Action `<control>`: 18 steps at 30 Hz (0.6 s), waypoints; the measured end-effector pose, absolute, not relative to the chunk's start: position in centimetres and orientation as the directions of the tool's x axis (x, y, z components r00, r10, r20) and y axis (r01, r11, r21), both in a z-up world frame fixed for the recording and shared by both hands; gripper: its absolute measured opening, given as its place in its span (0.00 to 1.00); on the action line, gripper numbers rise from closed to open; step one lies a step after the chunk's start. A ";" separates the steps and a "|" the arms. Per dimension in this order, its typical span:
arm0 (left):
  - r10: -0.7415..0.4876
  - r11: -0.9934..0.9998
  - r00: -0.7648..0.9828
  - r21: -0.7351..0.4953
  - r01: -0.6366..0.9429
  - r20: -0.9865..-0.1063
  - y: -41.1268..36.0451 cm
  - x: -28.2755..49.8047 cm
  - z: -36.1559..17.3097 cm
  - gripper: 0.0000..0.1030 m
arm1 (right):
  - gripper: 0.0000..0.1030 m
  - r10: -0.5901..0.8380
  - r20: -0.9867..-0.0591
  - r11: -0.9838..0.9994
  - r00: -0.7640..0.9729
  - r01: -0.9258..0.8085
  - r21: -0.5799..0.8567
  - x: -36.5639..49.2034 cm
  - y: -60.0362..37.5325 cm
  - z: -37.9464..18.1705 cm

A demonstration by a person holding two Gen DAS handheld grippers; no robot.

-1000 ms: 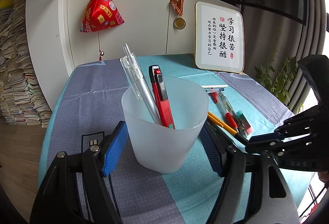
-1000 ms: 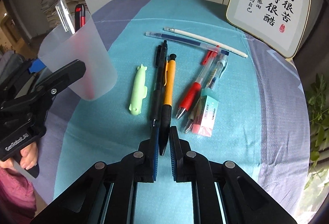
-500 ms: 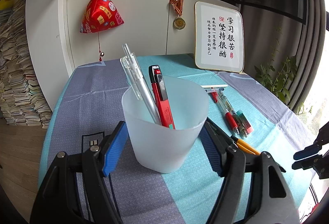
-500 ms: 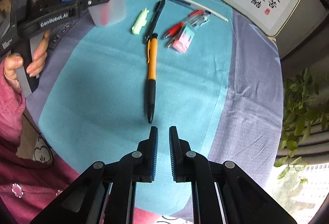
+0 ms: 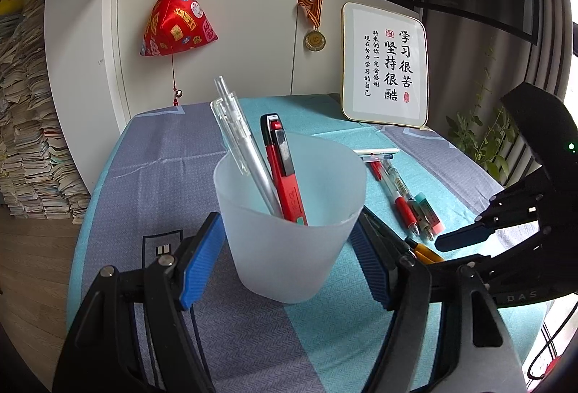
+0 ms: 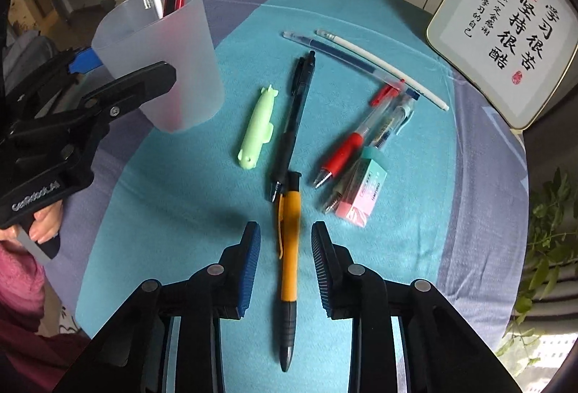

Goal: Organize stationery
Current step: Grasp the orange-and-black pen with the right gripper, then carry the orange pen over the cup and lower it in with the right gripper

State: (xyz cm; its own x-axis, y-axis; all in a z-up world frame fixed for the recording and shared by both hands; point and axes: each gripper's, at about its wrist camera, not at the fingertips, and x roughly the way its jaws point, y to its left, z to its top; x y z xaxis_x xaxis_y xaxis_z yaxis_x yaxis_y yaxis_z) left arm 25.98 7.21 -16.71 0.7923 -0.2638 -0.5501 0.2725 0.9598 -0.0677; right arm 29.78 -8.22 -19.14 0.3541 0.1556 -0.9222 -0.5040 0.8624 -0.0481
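Right tongs (image 6: 285,270) parted, jaws just opened wider, straddling the orange pen (image 6: 289,248) with clear gaps on both sides; blue pads not yet pressing on the barrel. Pen flat on the teal tabletop (image 6: 173,212), clip end toward the other pens, black tip pointing back toward the wrist camera.

Best to lower squarely until both pads flank the orange barrel above the black rubber grip, then close evenly so the pen stays in line and does not roll or pivot. Worth keeping clear of the black pen (image 6: 296,111), whose tip lies just beside the orange pen's clip end; a skewed closing could drag it along.

Left tongs (image 5: 289,248) clamped on the frosted cup (image 5: 289,227), pads pressed against both of its sides, cup upright on the tabletop and already holding a clear pen (image 5: 238,143) and a red utility knife (image 5: 285,176).

Further out: green eraser (image 6: 256,129), red pen (image 6: 346,147), pink-and-green eraser (image 6: 361,194), two slim refills near the framed calligraphy (image 6: 505,24), all loose and waiting
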 end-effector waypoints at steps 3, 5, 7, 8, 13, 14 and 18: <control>-0.264 0.960 0.792 -0.067 0.273 -0.550 7.2 26.0 -16.7 0.68 | 0.28 0.142 -0.927 0.861 0.347 -0.505 -0.057 30.6 -7.6 -19.6; -0.264 0.960 0.792 -0.068 0.273 -0.550 7.2 26.0 -16.7 0.68 | 0.28 0.156 -0.928 0.861 0.338 -0.508 -0.041 31.1 -7.6 -19.7; -0.264 0.960 0.792 -0.068 0.273 -0.550 7.2 26.0 -16.7 0.68 | 0.15 0.156 -0.933 0.862 0.325 -0.505 -0.032 31.2 -7.6 -19.6; -0.264 0.960 0.792 -0.068 0.273 -0.550 7.2 26.0 -16.7 0.68 | 0.14 0.162 -0.932 0.864 0.324 -0.503 -0.025 31.0 -7.7 -19.5; -0.264 0.960 0.793 -0.067 0.273 -0.550 7.2 26.0 -16.7 0.68 | 0.14 0.199 -0.904 0.871 0.379 -0.491 -0.014 29.1 -8.9 -16.9; -0.263 0.960 0.793 -0.067 0.273 -0.550 7.2 26.0 -16.7 0.68 | 0.14 0.212 -0.895 0.873 0.393 -0.487 -0.007 28.7 -9.1 -16.2; -0.264 0.960 0.792 -0.068 0.273 -0.550 7.2 26.0 -16.7 0.68 | 0.14 0.276 -0.841 0.880 0.464 -0.475 0.027 27.2 -10.2 -12.8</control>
